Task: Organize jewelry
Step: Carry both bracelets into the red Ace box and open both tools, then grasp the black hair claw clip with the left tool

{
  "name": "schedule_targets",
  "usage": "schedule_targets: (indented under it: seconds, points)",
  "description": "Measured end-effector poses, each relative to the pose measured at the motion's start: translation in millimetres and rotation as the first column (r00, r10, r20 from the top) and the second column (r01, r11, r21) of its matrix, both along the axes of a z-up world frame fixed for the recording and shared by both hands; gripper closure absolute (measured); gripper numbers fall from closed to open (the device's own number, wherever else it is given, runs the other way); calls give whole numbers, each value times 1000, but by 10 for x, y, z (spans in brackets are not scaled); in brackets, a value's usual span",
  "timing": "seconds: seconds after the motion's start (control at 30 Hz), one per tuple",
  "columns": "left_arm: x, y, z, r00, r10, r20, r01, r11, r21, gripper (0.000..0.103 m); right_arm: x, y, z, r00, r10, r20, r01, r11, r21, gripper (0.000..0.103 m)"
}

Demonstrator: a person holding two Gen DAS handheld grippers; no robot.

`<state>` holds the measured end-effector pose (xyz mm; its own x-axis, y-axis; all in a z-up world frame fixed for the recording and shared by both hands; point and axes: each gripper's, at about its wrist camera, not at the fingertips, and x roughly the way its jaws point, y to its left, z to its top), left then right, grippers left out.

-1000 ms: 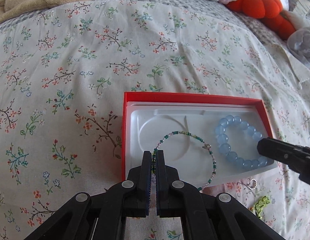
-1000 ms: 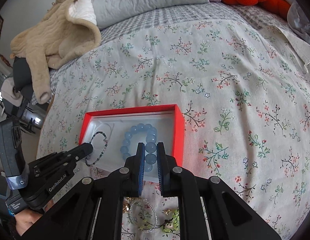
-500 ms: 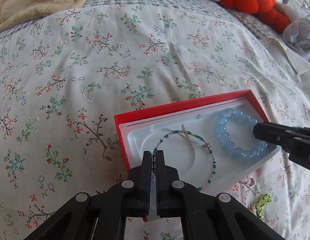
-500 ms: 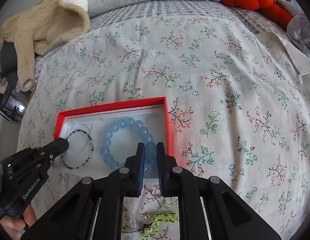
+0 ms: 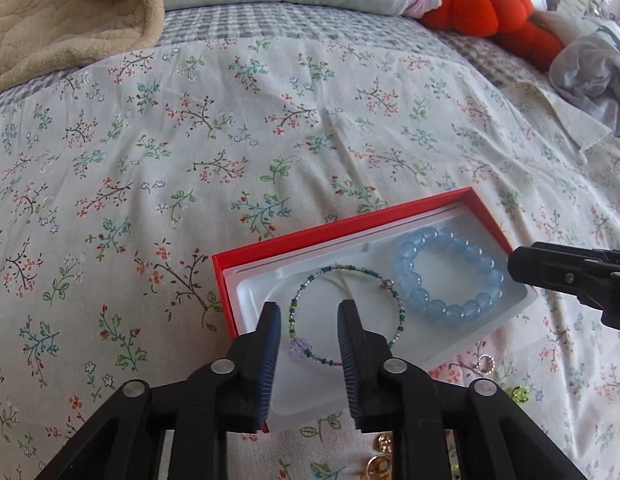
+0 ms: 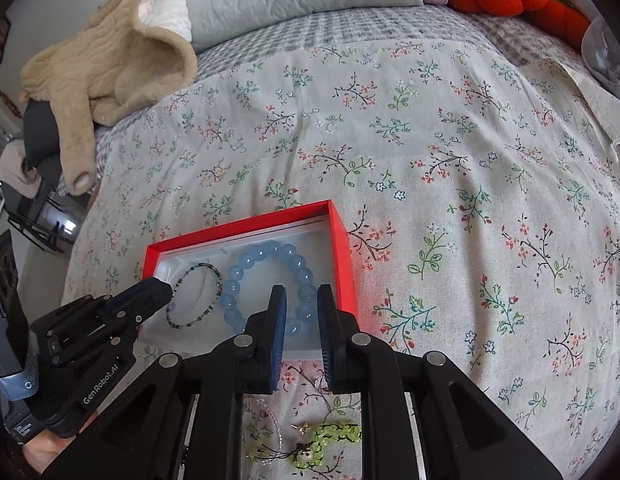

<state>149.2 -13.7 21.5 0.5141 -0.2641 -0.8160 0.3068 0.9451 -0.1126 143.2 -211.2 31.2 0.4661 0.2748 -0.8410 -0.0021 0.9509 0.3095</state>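
A thin green-beaded bracelet and chunky blue bracelet lie in the red box. Left gripper and right gripper both gape, holding nothing.

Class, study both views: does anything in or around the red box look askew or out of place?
Yes. The white insert tray juts past the red box at its near side, and loose trinkets lie on the bedspread rather than inside.
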Motion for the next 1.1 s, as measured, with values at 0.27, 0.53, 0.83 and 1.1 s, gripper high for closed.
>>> schedule_targets:
  seconds: [0.27,0.53,0.83,1.1]
  points:
    - [-319,74,130,999,38,17,-38,999,2,35,-357,-28,281,998,20,58,-19,1000,-18,54]
    - [-608,136,93,998,58,-10,-57,998,39,15,-756,-49,434,996,14,93,-10,999,-45,39]
    - [-906,265,28,999,26,-30,-25,998,51,11,-1044,-20,376,995,31,90,-24,997,-80,34]
    - [-1161,401,-237,996,-24,-90,32,996,83,11,-1257,56,151,992,97,77,-82,981,-174,34]
